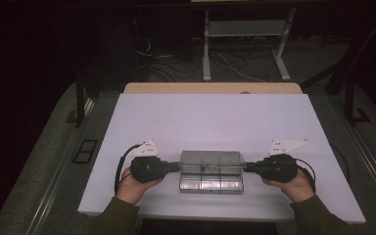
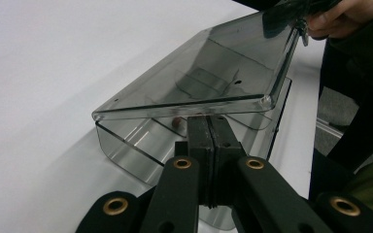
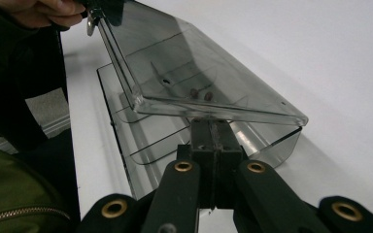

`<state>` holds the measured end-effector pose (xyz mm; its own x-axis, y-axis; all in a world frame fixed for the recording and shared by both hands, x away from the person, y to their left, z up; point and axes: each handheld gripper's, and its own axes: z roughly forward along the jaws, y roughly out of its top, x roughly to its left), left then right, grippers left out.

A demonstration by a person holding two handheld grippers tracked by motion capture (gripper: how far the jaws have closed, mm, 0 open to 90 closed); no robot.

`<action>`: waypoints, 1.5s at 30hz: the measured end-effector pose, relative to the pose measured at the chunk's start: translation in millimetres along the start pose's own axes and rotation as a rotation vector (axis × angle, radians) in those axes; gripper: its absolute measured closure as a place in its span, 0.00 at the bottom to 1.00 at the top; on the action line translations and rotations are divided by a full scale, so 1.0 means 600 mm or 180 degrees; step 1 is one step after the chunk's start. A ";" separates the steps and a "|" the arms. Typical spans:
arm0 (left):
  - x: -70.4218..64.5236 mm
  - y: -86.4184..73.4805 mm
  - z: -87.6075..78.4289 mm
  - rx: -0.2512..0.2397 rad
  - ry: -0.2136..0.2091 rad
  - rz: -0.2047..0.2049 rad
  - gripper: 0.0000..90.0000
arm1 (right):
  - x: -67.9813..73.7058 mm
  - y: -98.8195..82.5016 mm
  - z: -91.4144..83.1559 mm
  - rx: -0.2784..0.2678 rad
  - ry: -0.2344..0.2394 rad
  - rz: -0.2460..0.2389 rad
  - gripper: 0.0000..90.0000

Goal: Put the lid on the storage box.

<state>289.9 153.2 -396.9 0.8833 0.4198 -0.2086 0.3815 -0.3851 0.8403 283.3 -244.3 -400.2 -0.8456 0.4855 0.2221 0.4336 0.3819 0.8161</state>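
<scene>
The clear box [image 1: 210,178] sits at lower centre of the tabletop [image 1: 210,117]. Left tool [image 1: 178,167] and right tool [image 1: 246,167] stand closed, each pressing under the raised lid [image 1: 210,162]. Uneven lift may let the lid slip. Small contents are indistinct.

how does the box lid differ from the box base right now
The lid is raised and tilted; the base lies flat on the white table. The lid is a shallow panel; the base is a deeper tray with dividers. Both are clear smoky plastic.
</scene>
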 end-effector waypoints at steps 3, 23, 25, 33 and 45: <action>-0.002 -0.004 0.001 0.0034 -0.0003 0.0017 0.99 | 0.003 -0.003 0.002 0.0032 0.0010 -0.0005 0.99; -0.011 -0.027 0.003 0.0188 -0.0050 0.0059 0.99 | 0.015 -0.029 0.004 0.0146 0.0072 0.0016 0.99; -0.012 -0.029 0.003 0.0212 -0.0054 0.0064 0.99 | 0.017 -0.031 0.005 0.0166 0.0079 0.0008 0.99; -0.013 -0.035 0.007 0.0309 -0.0079 0.0076 0.99 | 0.019 -0.036 0.009 0.0240 0.0068 -0.0018 0.99; -0.010 -0.041 0.016 0.0499 -0.0125 0.0113 0.99 | 0.016 -0.041 0.017 0.0394 0.0032 -0.0064 0.99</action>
<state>277.8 152.2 -420.9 0.9058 0.3724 -0.2022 0.3850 -0.5240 0.7597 267.6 -241.2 -423.5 -0.8573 0.4691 0.2121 0.4511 0.4860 0.7485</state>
